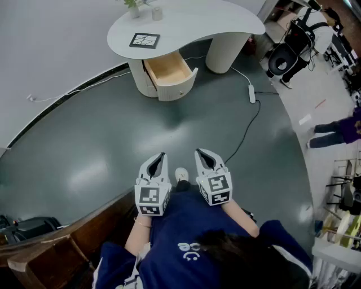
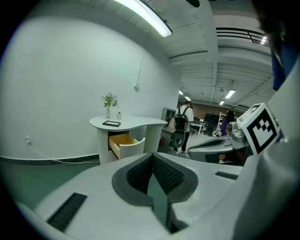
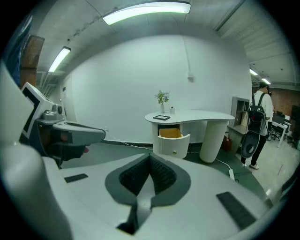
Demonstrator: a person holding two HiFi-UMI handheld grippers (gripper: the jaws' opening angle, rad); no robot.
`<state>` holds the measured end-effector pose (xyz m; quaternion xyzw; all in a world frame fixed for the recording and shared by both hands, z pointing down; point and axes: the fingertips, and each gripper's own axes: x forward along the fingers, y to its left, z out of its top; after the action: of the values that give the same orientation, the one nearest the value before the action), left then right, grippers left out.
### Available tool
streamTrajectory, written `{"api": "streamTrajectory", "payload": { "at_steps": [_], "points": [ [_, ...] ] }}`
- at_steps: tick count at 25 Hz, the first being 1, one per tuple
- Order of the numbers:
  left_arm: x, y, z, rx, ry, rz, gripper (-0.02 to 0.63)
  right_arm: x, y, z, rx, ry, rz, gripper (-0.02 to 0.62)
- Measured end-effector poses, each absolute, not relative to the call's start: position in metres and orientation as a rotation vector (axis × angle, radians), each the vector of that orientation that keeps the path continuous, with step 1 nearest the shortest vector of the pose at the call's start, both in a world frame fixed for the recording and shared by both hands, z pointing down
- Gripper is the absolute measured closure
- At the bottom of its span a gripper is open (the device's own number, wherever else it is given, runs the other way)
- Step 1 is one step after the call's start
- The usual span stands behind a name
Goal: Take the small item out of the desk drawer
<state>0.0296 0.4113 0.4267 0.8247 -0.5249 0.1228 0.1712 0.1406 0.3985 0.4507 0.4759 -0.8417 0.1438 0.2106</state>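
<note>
A white curved desk (image 1: 220, 20) stands far ahead across the dark floor. Its drawer (image 1: 169, 70) is pulled out, showing a bare wooden inside; I cannot make out any small item in it. My left gripper (image 1: 159, 156) and right gripper (image 1: 203, 153) are held side by side close to my body, far short of the desk, both pointing toward it. Both are shut with nothing between the pads. The left gripper view shows the left gripper (image 2: 152, 157) shut and the drawer (image 2: 123, 140) in the distance. The right gripper (image 3: 150, 157) is likewise shut, with the drawer (image 3: 173, 136) beyond.
On the desk sit a black-framed panel (image 1: 145, 40), a small plant (image 1: 133, 5) and a little bottle (image 1: 157, 12). A power strip (image 1: 252, 93) with its cable lies on the floor to the right. Wooden furniture (image 1: 56, 248) is at my left. A person with a backpack (image 3: 257, 124) stands to the right.
</note>
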Motion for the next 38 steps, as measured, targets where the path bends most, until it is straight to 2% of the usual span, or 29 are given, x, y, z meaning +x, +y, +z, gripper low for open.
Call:
{"api": "streamTrajectory", "payload": {
  "at_steps": [12, 28, 38],
  "points": [
    [0.027, 0.402, 0.422, 2.286, -1.593, 0.323, 0.602, 0.151, 0.378, 0.446, 1.335, -2.387, 0.377, 0.588],
    [0.059, 0.394, 0.432, 2.260, -1.615, 0.312, 0.603, 0.193, 0.369, 0.463, 1.339, -2.409, 0.484, 0.588],
    [0.019, 0.343, 0.445, 2.199, -1.644, 0.281, 0.603, 0.177, 0.323, 0.470, 1.346, -2.379, 0.517, 0.588]
  ]
}}
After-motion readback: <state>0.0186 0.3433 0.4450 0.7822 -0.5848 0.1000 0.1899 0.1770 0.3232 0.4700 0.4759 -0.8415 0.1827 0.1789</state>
